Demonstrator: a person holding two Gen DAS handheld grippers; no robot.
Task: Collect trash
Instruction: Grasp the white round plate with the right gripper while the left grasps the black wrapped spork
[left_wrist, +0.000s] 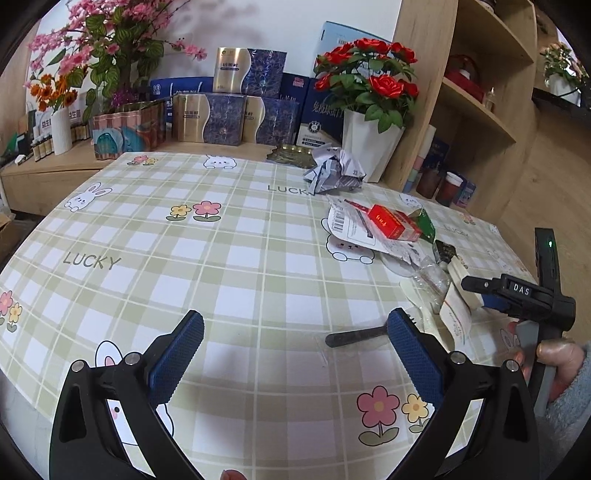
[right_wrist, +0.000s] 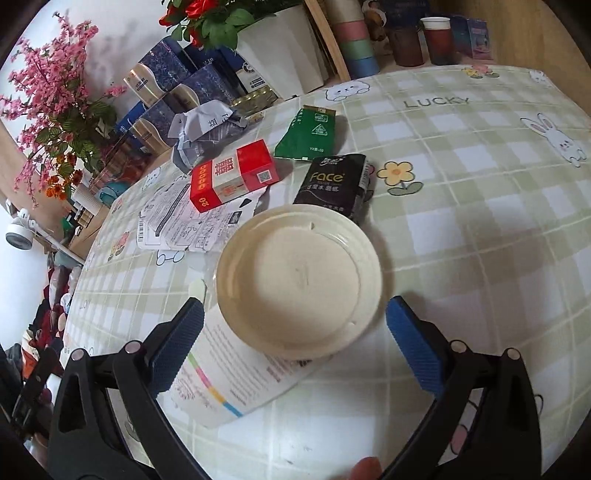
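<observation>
The cream plastic lid (right_wrist: 299, 282) lies flat on a printed leaflet (right_wrist: 236, 373) just in front of the red box (right_wrist: 232, 179), so the right gripper (right_wrist: 295, 328), spread wide and empty, should pinch its near rim, while the left gripper (left_wrist: 295, 350) hangs open over the surface (left_wrist: 229, 273).

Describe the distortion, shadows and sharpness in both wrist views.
Left wrist view: fisheye bends the checked tablecloth into a dome, corners vignetted black; light is soft, with a faint leaf shadow on the wall behind the pink blossoms. Right wrist view: same bulge; the cream plastic lid is sharp, and the clutter at the left edge is smeared.
</observation>
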